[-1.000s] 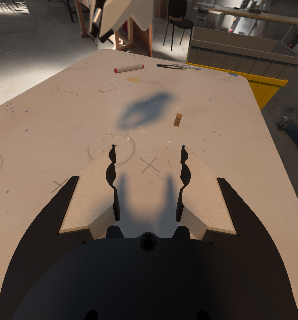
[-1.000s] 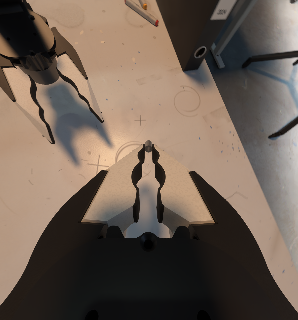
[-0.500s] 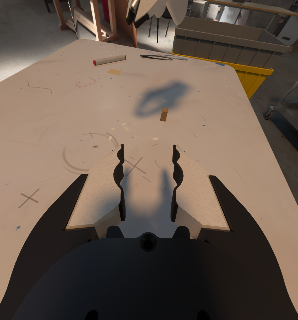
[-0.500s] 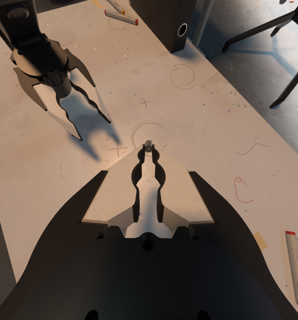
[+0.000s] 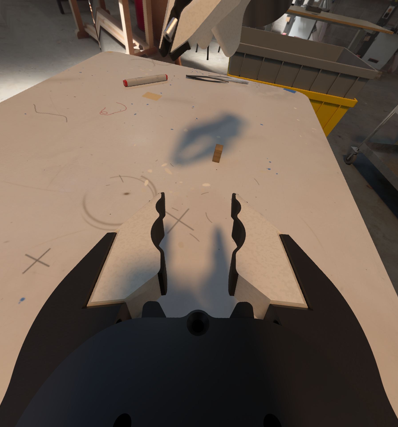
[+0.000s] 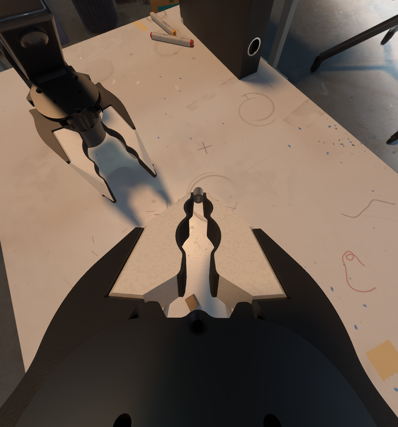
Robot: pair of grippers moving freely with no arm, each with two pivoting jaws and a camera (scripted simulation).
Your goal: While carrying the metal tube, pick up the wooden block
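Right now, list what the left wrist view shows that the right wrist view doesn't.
Left wrist only: a yellow bin off the table's far corner and black tweezers near that edge.

Right wrist only: a dark box and two crossed markers.

Both: the wooden block, the metal tube in the right claw, and the open left claw.

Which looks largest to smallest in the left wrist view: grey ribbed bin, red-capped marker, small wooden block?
1. Grey ribbed bin, by far the largest.
2. Red-capped marker.
3. Small wooden block, the smallest, though it lies nearer the camera than the other two.
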